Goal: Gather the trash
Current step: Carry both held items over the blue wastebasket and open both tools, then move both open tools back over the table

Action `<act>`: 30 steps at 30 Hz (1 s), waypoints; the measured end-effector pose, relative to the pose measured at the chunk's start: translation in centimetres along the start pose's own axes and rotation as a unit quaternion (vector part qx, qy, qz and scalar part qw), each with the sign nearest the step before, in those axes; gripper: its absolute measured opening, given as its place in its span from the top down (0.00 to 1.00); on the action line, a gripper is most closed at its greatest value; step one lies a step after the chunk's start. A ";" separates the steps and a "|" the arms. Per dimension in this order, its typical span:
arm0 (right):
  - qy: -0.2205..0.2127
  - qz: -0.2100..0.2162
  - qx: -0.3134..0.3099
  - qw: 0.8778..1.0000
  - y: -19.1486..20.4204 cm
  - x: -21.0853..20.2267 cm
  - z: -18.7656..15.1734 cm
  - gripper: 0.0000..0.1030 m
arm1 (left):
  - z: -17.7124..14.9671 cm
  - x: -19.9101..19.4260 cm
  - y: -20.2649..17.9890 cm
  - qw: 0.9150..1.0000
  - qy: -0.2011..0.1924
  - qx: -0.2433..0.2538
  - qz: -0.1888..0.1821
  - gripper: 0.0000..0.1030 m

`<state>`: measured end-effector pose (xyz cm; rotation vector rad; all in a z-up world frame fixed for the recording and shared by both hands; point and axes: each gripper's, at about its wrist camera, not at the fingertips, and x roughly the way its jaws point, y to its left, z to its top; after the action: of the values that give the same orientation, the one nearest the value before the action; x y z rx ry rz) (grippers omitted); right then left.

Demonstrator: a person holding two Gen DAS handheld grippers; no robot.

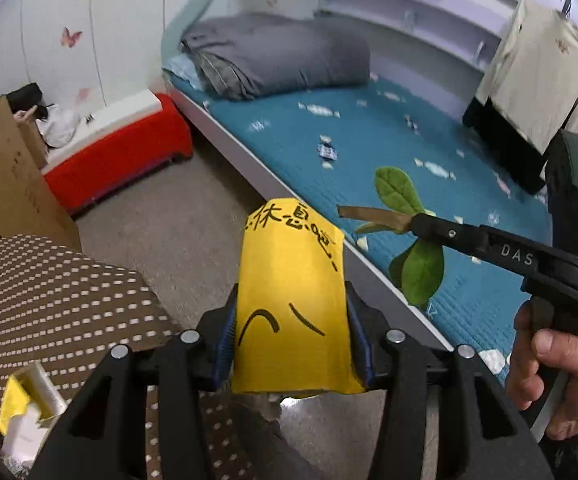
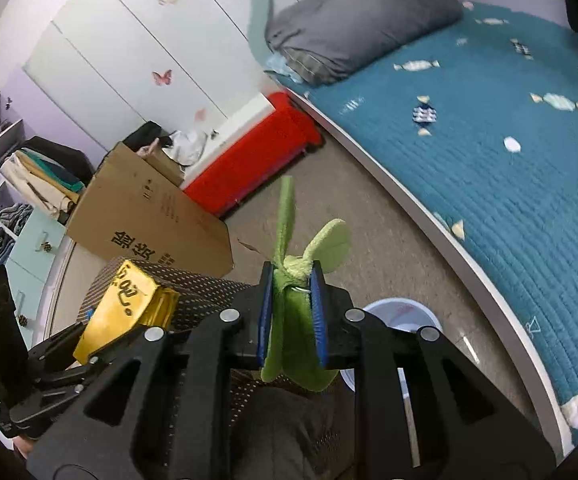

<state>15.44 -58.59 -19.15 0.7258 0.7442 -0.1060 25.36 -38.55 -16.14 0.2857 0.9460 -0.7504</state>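
My left gripper (image 1: 291, 332) is shut on a yellow package (image 1: 291, 300) with black handwriting, held upright above the floor; it also shows in the right wrist view (image 2: 123, 306). My right gripper (image 2: 291, 316) is shut on a green leaf sprig (image 2: 297, 256). In the left wrist view the right gripper (image 1: 373, 216) is at the right, over the bed's edge, with the leaves (image 1: 409, 236) hanging from its tips. A light blue bin (image 2: 403, 314) stands on the floor just below and right of the right gripper.
A bed with a teal quilt (image 2: 489, 152) and grey duvet (image 1: 281, 52) fills the right. A red and white box (image 1: 121, 156) and a cardboard box (image 2: 145, 216) stand by the wall. A brown dotted surface (image 1: 53, 296) with small items lies at lower left.
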 end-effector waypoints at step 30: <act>0.077 -0.058 0.085 0.992 -3.1 5.8 -5.0 0.06 | -1.3 -1.7 2.1 1.000 0.003 -0.015 0.016 0.09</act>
<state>15.74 -56.81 -27.22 0.8604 0.9326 -0.2231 25.34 -35.59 -15.73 0.2773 0.9556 -0.7053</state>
